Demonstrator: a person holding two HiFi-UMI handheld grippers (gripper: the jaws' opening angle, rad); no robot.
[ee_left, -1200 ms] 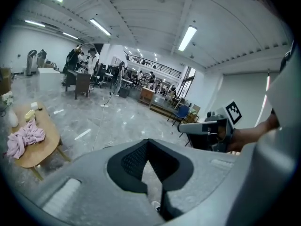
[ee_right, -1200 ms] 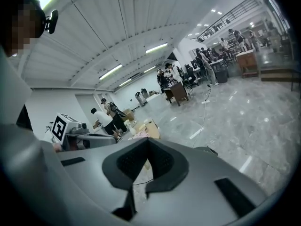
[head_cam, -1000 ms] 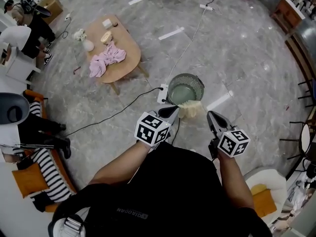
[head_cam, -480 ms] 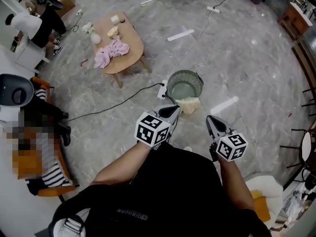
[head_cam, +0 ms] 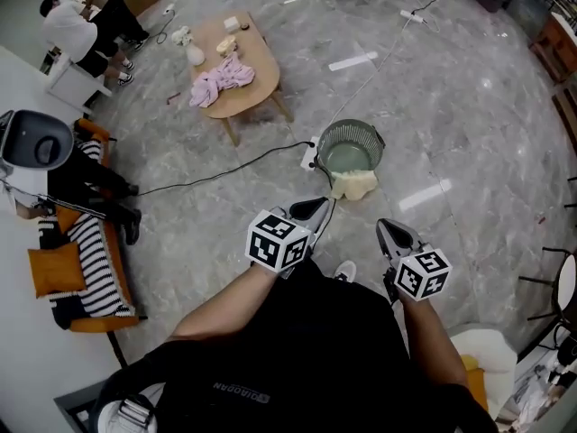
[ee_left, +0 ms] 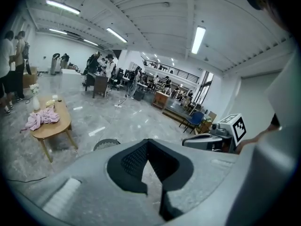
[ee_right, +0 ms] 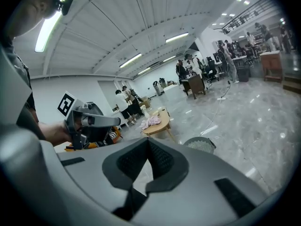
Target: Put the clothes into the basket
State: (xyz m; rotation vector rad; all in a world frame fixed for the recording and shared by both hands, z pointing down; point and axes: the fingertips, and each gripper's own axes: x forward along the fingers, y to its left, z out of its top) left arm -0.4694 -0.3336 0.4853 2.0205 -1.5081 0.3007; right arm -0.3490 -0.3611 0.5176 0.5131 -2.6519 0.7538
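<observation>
head view, left hand-held gripper (head_cam: 315,208) and right hand-held gripper (head_cam: 389,231) side by side, both with jaws together and empty, cream cloth (head_cam: 356,185) on the floor (head_cam: 469,106) against the basket (head_cam: 350,147), pink clothes (head_cam: 221,78) heaped on the table (head_cam: 261,70) well beyond

Head view: high, steeply down, desk (head_cam: 261,69) far left. Left gripper view, right gripper view: low, near level, along own jaws. All three share basket (head_cam: 350,154), desk.
</observation>
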